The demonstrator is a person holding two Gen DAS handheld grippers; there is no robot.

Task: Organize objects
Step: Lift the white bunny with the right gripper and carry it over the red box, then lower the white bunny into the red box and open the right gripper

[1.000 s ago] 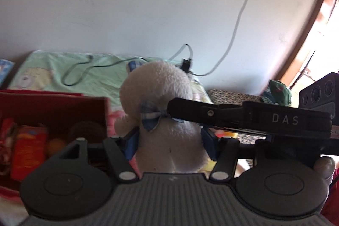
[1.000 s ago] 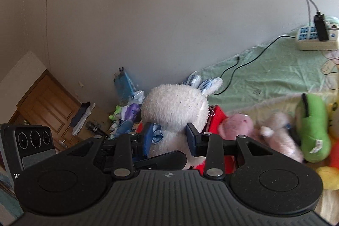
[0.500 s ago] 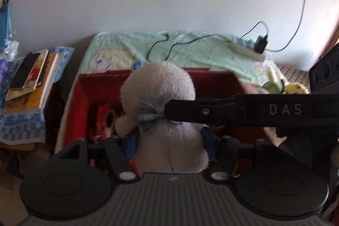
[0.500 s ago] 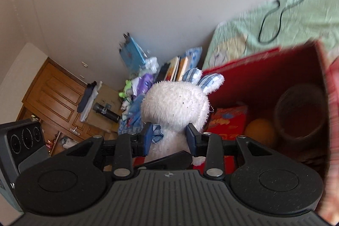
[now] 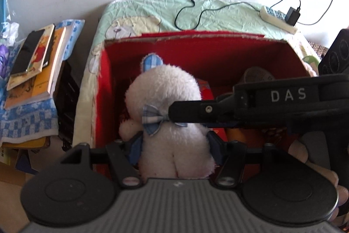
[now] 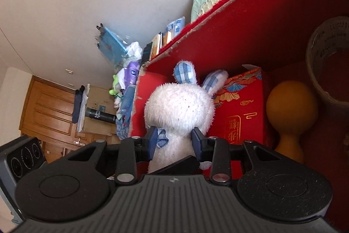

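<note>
Both the left tool (image 5: 174,145) and right tool (image 6: 174,141) clamped on a white plush rabbit (image 6: 178,110), held inside a red box (image 5: 196,51) beside a red packet (image 6: 242,110).

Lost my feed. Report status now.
Left gripper and right gripper both shut on white plush rabbit. Rabbit over red box. Red packet and orange bulb beside it.

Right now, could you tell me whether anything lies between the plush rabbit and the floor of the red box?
Yes: the patterned red packet stands just right of the plush rabbit, with an orange bulb-shaped object and tape roll farther right. The floor directly beneath is hidden.
</note>
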